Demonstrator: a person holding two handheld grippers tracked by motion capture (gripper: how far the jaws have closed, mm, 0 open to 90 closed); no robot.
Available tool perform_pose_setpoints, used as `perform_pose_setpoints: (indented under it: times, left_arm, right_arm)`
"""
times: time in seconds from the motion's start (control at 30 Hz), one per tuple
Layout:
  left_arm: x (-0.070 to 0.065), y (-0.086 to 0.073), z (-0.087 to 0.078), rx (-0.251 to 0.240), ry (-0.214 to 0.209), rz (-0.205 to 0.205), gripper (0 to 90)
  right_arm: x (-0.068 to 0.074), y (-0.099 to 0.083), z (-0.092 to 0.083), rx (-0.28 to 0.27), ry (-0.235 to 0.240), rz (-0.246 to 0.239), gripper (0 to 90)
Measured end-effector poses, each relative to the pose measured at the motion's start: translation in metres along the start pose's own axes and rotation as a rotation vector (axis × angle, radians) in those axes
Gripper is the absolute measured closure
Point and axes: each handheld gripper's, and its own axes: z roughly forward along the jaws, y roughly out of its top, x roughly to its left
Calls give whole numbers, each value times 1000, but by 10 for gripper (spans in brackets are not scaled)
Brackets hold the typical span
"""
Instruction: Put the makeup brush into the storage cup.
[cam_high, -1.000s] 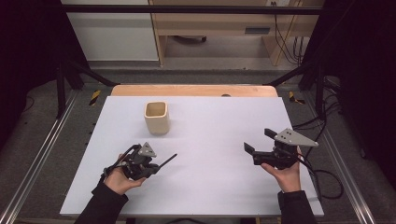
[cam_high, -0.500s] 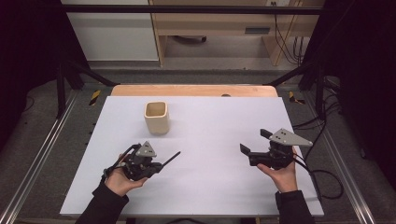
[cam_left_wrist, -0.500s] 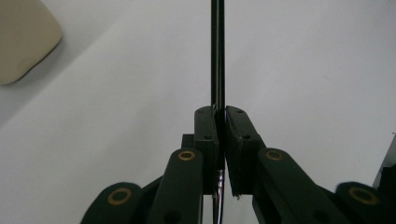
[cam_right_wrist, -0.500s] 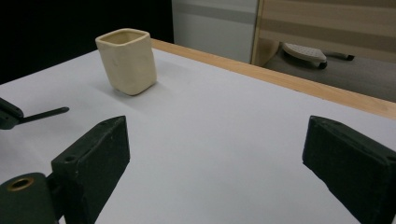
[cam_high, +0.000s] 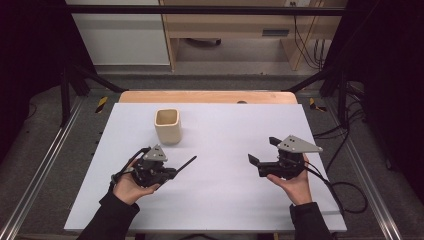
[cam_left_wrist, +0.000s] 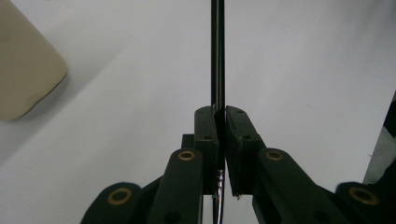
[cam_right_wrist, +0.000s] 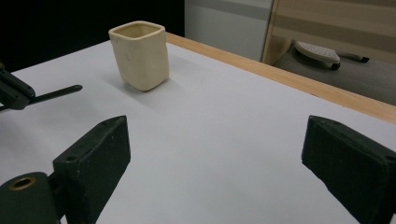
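A cream square cup (cam_high: 167, 126) stands upright on the white table (cam_high: 225, 200), left of centre; it also shows in the right gripper view (cam_right_wrist: 140, 53) and at the left edge of the left gripper view (cam_left_wrist: 23, 70). My left gripper (cam_high: 170, 172) (cam_left_wrist: 221, 112) is in front of the cup, shut on a thin black stick (cam_high: 187, 162) (cam_left_wrist: 217, 51) that points forward and to the right, past the cup's right side. My right gripper (cam_high: 263, 150) (cam_right_wrist: 215, 140) rests at the right, its jaws wide open with nothing between them, facing the cup and the stick (cam_right_wrist: 56, 94).
A wooden strip (cam_high: 207, 96) runs along the table's far edge. Metal rails (cam_high: 47, 160) flank the table on both sides. Cables (cam_high: 345, 190) trail off the right edge. Beyond the table are a white cabinet (cam_high: 117, 40) and a wooden desk (cam_high: 240, 30).
The right gripper has drifted a little to the left. The left hand has barely shifted, and the stick's tip now points slightly farther toward the back.
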Motion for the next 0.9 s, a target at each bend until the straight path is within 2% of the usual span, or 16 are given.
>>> perform_pose_setpoints:
  times: [0.23, 0.57, 0.8, 0.9]
  left_arm:
    - [3, 5, 4, 1, -14, 13, 839]
    - [0, 14, 8, 4, -33, 41, 839]
    - [-3, 22, 12, 27, -62, 80, 840]
    - [-4, 25, 14, 31, -60, 88, 839]
  right_arm:
    - [5, 8, 6, 8, 1, -26, 83]
    - [16, 15, 14, 47, 29, -73, 89]
    - [20, 18, 18, 73, 40, -101, 95]
    - [23, 19, 19, 80, 46, -109, 101]
